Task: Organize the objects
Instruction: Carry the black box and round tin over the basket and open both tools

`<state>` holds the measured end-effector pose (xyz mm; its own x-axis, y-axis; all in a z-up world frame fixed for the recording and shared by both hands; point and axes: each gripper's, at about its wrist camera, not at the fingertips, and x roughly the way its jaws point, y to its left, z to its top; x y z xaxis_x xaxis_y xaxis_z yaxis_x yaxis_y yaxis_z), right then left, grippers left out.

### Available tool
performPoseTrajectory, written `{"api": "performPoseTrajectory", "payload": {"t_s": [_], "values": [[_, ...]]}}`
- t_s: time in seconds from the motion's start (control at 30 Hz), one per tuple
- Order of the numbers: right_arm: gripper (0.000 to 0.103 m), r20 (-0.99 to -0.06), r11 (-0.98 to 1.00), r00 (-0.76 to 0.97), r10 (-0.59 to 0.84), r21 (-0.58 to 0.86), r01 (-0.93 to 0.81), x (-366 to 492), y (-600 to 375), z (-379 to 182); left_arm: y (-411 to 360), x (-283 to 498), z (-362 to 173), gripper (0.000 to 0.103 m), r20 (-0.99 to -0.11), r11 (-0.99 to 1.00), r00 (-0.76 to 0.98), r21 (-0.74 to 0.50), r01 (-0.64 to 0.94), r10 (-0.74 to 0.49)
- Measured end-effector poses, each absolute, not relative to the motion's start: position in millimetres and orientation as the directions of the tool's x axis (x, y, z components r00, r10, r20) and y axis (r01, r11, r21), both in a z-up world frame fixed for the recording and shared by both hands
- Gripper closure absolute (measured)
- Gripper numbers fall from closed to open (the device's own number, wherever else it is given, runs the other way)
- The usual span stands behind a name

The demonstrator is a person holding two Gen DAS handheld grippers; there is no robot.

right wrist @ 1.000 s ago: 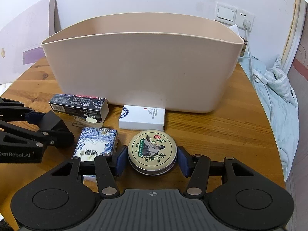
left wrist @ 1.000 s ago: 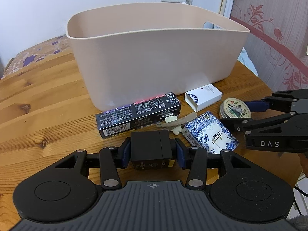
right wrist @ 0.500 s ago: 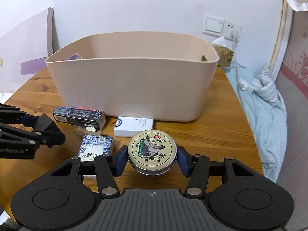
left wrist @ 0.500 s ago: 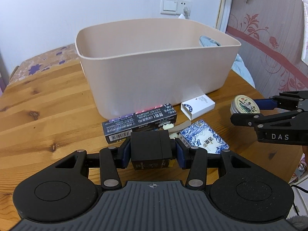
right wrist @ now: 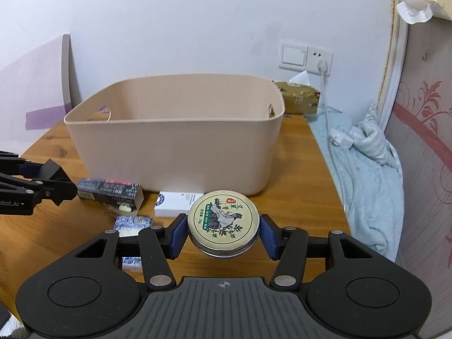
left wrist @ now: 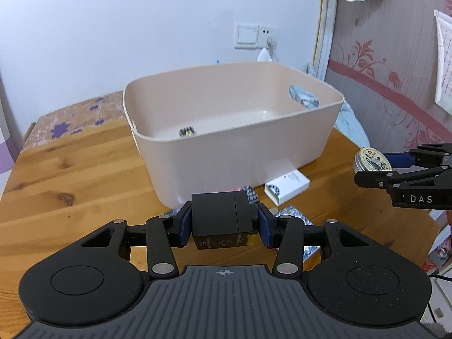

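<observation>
- L gripper [left wrist: 223, 223]: blue pads pinched on a black block [left wrist: 220, 217], held clear of the wooden table [left wrist: 70, 175], short of the beige bin [left wrist: 234, 147].
- R gripper [right wrist: 223, 233]: pads clamped on the rim of a round tin [right wrist: 223, 223], lid up, also off the table and on the near side of the bin [right wrist: 175, 147].
- Bin: nearly bare inside; one small dark item [left wrist: 187, 132] by the near-left wall.
- Left on the table w/ no grip on them: dark long box [right wrist: 110, 192], white box [right wrist: 175, 203], blue-patterned packet [right wrist: 132, 223], all just in front of the bin wall.
- Risk 1: tin is gripped across a curved, smooth edge; a tilt or jolt could let it rotate or slip out before it clears the rim.
- Risk 2: both loads look low vs. the bin's near wall; carried fwd w/o more height, block or tin may strike the wall and shove the light bin.
- Risk 3: both grippers heading to one opening side by side; fingers could collide over it.
- Risk 4: released from high up, the tin may land on edge, roll, hit the small item.
</observation>
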<state>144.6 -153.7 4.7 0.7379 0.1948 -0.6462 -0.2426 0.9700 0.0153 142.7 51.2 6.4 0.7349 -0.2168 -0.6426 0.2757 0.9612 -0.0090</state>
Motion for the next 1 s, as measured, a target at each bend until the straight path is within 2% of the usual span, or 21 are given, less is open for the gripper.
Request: {"api": "performPoseTrajectory", "payload": {"t_s": [0.6,1.0], "values": [[0.052,-0.561,0.975,0.806,0.19,0.012,-0.221,156.3,-158.1,35.3,57.6,168.6,54.9,0.056,-0.538,0.964,0.816,0.023,0.265,-0.212],[0.052,-0.528,0.973,0.826,0.199,0.004,-0.232,185.8,-146.4,53.6,61.5,209.8,69.3,0.056,-0.525,0.964,0.825,0.03,0.265,-0.21]]}}
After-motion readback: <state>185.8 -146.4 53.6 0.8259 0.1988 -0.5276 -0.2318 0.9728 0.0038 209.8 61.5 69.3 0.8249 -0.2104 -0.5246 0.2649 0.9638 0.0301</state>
